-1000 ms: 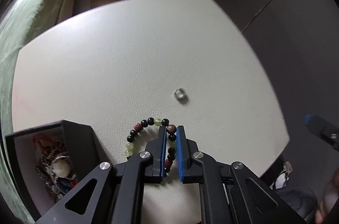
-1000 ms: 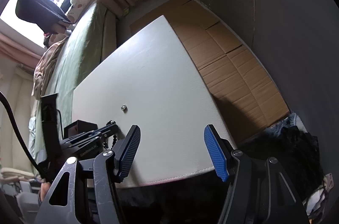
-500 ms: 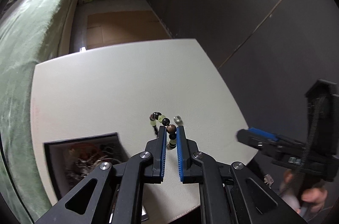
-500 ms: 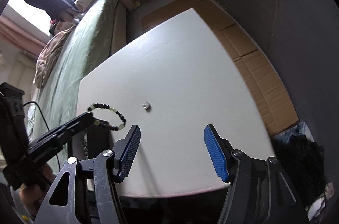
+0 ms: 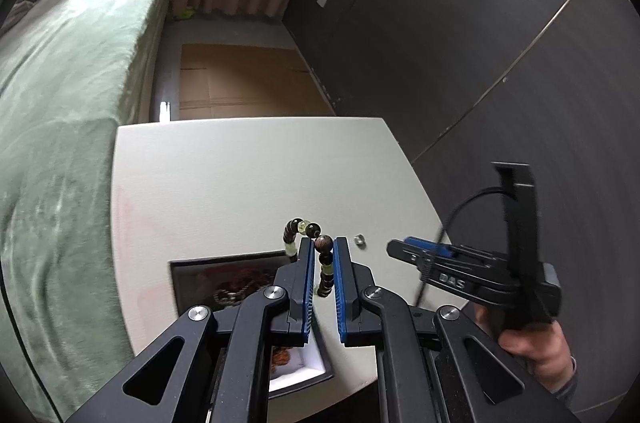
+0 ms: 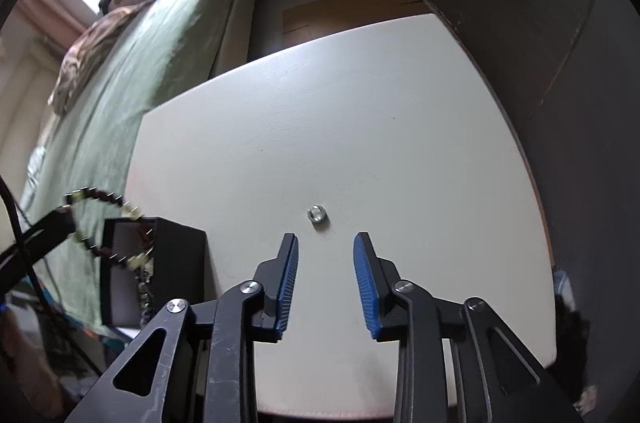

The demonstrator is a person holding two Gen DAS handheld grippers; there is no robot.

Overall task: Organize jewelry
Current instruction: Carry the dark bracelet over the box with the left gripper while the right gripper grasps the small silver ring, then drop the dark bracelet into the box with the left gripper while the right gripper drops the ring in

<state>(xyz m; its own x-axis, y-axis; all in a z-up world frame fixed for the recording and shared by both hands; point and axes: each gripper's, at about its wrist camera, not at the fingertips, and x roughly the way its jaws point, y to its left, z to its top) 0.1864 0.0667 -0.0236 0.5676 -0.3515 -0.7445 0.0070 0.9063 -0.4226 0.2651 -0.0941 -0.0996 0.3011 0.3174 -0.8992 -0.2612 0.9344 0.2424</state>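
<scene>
My left gripper [image 5: 321, 247] is shut on a bead bracelet [image 5: 323, 265] of dark, red and pale green beads and holds it in the air above the black jewelry box [image 5: 224, 283]. The bracelet [image 6: 108, 223] also shows in the right wrist view, hanging over the box [image 6: 176, 263]. A small silver ring [image 6: 317, 214] lies on the white table [image 6: 360, 127], just ahead of my right gripper [image 6: 325, 243], which is open and empty. The ring also shows in the left wrist view [image 5: 360, 240].
The box holds several other pieces of jewelry [image 5: 236, 289]. A green bed [image 5: 60, 111] runs along the table's left side. Dark wall panels [image 5: 460, 43] stand to the right. Flattened cardboard [image 5: 240, 83] lies on the floor beyond the table.
My left gripper has lifted the bracelet off the table and carried it up over the box. My right gripper has moved in toward the ring.
</scene>
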